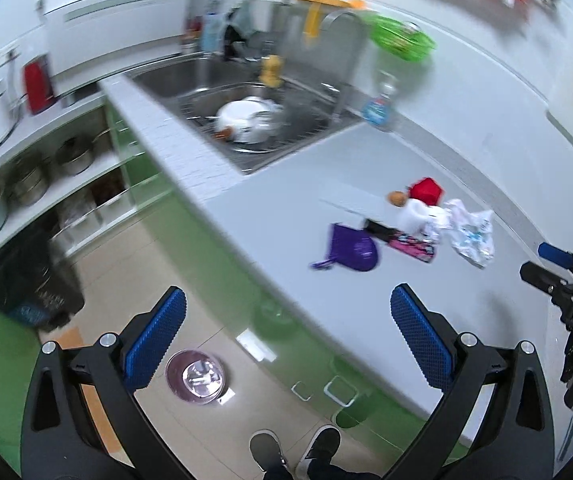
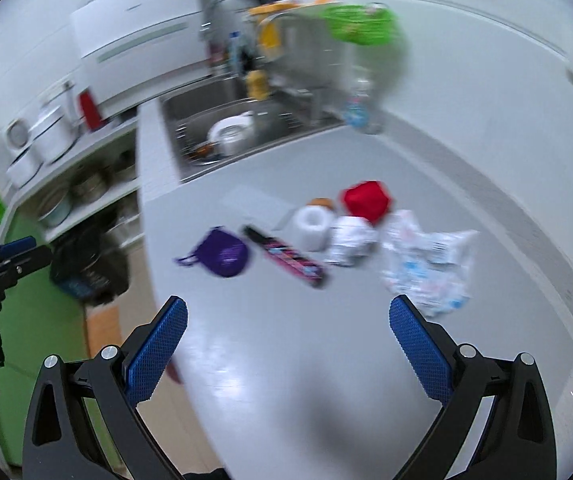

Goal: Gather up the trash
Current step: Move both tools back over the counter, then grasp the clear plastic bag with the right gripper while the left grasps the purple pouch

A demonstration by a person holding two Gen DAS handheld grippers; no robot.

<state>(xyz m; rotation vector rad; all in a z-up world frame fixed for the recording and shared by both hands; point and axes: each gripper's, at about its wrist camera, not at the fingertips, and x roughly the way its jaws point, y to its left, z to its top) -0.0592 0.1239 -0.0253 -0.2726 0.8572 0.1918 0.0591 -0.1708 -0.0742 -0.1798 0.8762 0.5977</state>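
A cluster of trash lies on the grey counter (image 2: 286, 360): a purple wrapper (image 2: 226, 256) (image 1: 352, 248), a pink-and-black wrapper (image 2: 286, 258) (image 1: 408, 242), a white cup on its side (image 2: 310, 226) (image 1: 414, 212), crumpled white paper (image 2: 350, 240), a red piece (image 2: 366, 198) (image 1: 426, 190), a small brown item (image 2: 320, 202) and a crinkled plastic bag (image 2: 426, 268) (image 1: 470, 234). My right gripper (image 2: 286, 320) hovers open over the counter, short of the trash. My left gripper (image 1: 286, 320) is open and empty, over the counter's edge and floor. A black bag-lined bin (image 1: 34, 284) (image 2: 86, 268) stands on the floor.
A steel sink (image 1: 190, 76) holding a white bowl (image 1: 246, 120) sits beyond the trash, with a green basket (image 1: 402, 38) and a bottle (image 1: 378, 106) behind it. Shelves with pots (image 1: 70, 156) are at left. A pink bowl (image 1: 196, 376) and a person's shoes (image 1: 318, 446) are on the floor.
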